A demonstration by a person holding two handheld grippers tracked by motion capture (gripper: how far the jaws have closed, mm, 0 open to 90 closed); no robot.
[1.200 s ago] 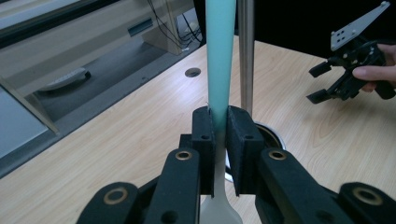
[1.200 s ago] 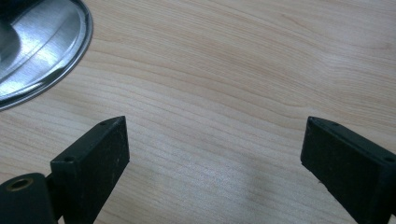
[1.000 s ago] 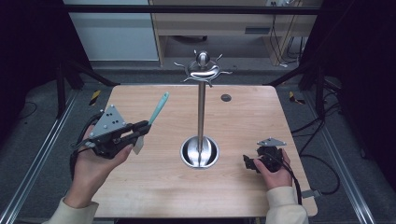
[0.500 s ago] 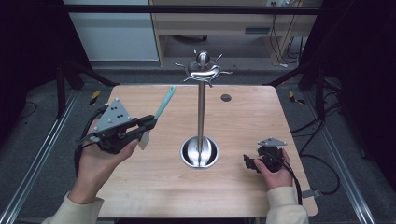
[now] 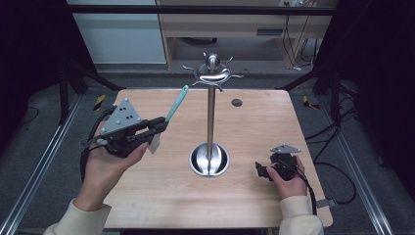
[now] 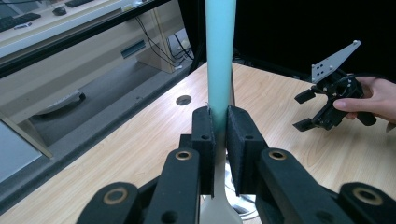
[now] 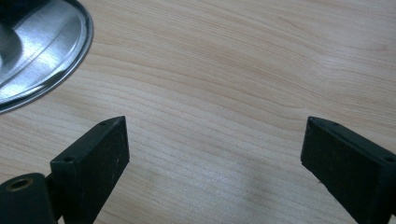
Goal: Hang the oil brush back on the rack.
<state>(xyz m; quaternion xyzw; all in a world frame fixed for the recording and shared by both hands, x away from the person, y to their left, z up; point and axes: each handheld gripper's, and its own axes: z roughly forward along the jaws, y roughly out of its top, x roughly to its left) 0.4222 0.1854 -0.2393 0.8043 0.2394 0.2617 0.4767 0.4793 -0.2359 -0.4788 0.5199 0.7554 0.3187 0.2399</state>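
My left gripper (image 5: 160,125) is shut on a utensil with a teal handle (image 5: 177,103) and a pale blade (image 5: 154,143), held above the left half of the table. The handle slants up toward the metal hook stand (image 5: 211,112). In the left gripper view the teal handle (image 6: 219,56) rises from between the shut jaws of the left gripper (image 6: 219,128). My right gripper (image 5: 262,170) rests low at the table's right, open, nothing between its jaws. In the right gripper view the right gripper (image 7: 215,154) hangs over bare wood beside the stand's round base (image 7: 37,46).
The stand's shiny base (image 5: 209,159) sits mid-table, and its hooked crown (image 5: 212,73) stands high at the back. A small dark hole (image 5: 237,102) lies in the wooden table (image 5: 254,127) behind the stand. Shelving and cables lie beyond the far edge.
The left gripper has carried the utensil a little farther from the person and to the right, toward the stand. The right gripper has stayed where it was.
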